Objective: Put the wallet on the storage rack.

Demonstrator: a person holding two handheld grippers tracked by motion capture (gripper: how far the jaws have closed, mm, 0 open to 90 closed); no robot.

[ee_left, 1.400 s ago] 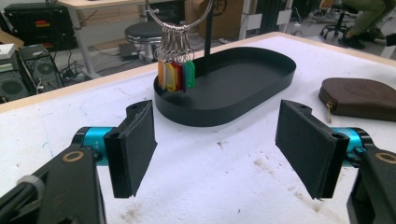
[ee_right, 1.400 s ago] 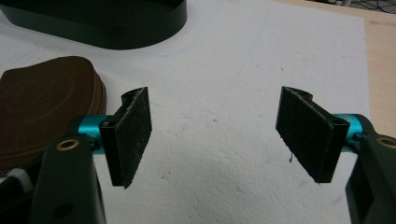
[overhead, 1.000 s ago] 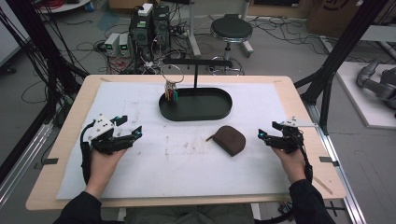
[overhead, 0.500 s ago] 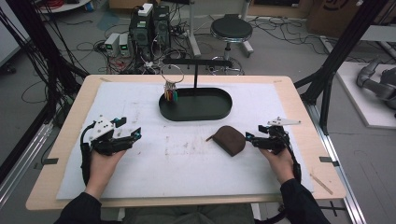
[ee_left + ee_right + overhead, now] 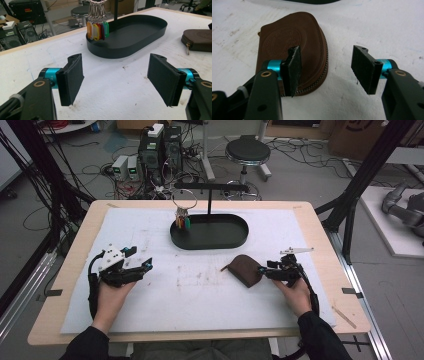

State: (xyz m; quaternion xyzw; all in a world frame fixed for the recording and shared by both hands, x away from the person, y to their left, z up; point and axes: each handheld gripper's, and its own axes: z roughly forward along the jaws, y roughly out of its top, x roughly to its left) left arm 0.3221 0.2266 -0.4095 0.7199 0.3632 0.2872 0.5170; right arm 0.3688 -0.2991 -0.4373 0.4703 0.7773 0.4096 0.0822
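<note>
- Left gripper (image 5: 142,268): jaws spread wide, holding nothing, resting on the white mat (image 5: 200,295).
- Right gripper (image 5: 264,270): jaws spread, one above the brown zip pouch (image 5: 245,269), the other beside it.
- Black tray (image 5: 210,242): beyond the pouch, key bunch (image 5: 181,220) hanging at its left end.

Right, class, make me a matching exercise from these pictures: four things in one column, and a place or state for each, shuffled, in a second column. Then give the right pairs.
Things
1. brown pouch
2. key tags
3. left gripper
4. black tray

Places or states
A. hanging from a ring above one end of the tray
B. open over bare white table cover
C. lying flat beside the open right gripper
D. oval, at the foot of the stand

Pairs: 1-C, 2-A, 3-B, 4-D
</note>
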